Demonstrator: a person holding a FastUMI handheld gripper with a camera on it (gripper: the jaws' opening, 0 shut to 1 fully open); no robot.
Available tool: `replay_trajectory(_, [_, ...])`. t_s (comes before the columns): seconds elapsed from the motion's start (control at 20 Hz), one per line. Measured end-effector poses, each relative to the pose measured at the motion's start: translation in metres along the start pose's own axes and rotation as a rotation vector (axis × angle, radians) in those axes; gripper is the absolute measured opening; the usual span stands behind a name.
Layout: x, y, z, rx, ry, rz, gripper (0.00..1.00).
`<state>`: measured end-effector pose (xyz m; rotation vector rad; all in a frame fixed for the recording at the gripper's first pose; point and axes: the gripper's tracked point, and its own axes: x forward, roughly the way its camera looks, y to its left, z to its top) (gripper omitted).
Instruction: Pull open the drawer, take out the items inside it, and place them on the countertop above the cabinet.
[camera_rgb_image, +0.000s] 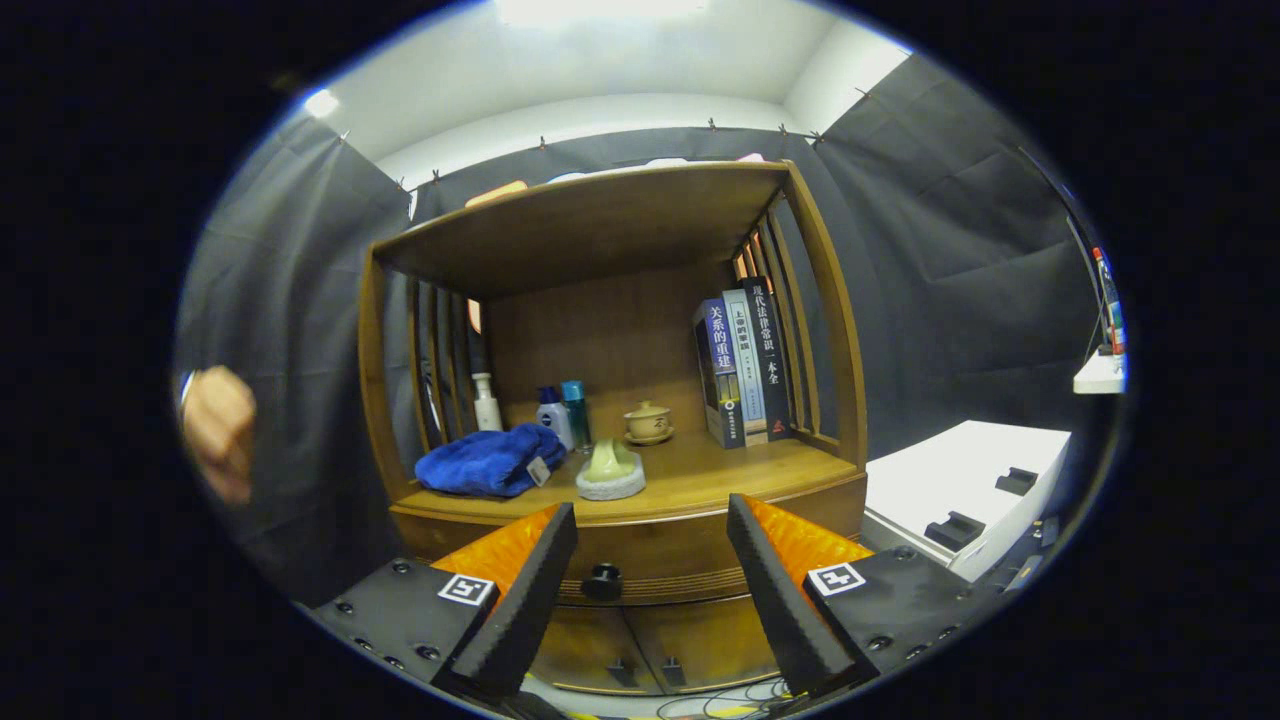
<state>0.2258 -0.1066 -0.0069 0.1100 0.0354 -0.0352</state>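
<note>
Here the gripper (650, 585) stood with its jaws spread wide, empty, the closed drawer's knob (602, 581) between them, while beyond, on the countertop (720, 470), lay a blue towel (488, 461) and a pale holder (611, 471) — fitting either stage — early or finished.

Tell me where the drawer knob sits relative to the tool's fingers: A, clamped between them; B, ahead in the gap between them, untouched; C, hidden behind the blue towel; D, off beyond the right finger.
B: the knob on the closed drawer lies ahead in the gap of the open tool, touching neither finger.
</note>
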Motion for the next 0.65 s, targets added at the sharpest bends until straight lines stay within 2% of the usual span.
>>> replay_trajectory(0.45, [-0.023, 0.015, 0.030, 0.021, -0.038, 0.030, 0.98])
replay_trajectory(0.65, [-0.028, 0.033, 0.038, -0.032, -0.037, 0.036, 0.98])
